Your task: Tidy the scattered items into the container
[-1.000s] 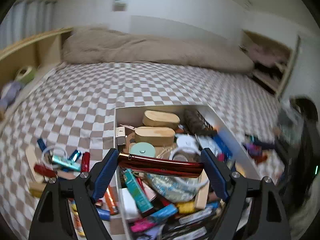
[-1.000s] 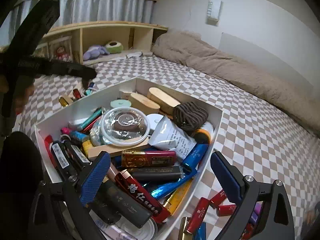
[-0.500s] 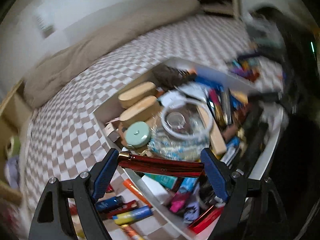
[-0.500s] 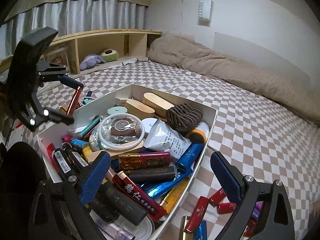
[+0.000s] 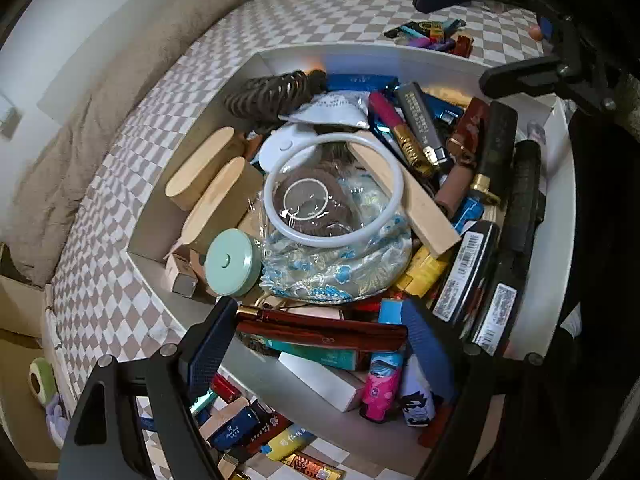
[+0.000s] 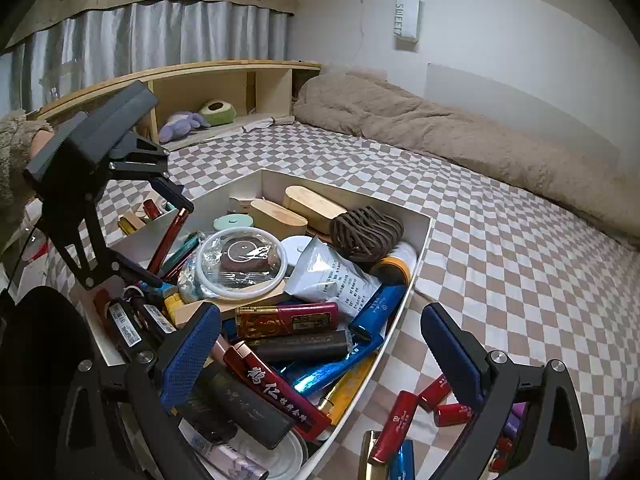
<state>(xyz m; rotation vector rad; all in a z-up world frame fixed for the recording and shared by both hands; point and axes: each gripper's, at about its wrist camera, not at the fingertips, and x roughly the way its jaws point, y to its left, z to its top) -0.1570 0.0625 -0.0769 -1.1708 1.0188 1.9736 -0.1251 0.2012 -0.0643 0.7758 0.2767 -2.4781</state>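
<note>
A white box (image 5: 280,384) (image 6: 420,248) on the checked bed is heaped with tubes, packets, wooden blocks and a bagged white ring. My left gripper (image 5: 320,336) is shut on a long dark red box (image 5: 320,326), held endwise between its blue pads just above the box's near wall. In the right wrist view the same red box (image 6: 168,240) hangs tilted in the left gripper (image 6: 160,236) over the box's left side. My right gripper (image 6: 320,344) is open above the box's near right corner, with nothing held. Loose red tubes (image 6: 400,424) lie beside it.
More loose tubes and packets lie on the sheet outside the box's walls (image 5: 248,428) (image 5: 432,36). A beige blanket (image 6: 460,136) runs along the wall. A wooden shelf (image 6: 200,92) with soft toys stands at the bed's head. A fuzzy sleeve (image 6: 12,160) is at the left edge.
The left gripper has rolled and dipped toward the box, still holding the red box, so it now looks steeply down into the contents. The right gripper has stayed where it was.
</note>
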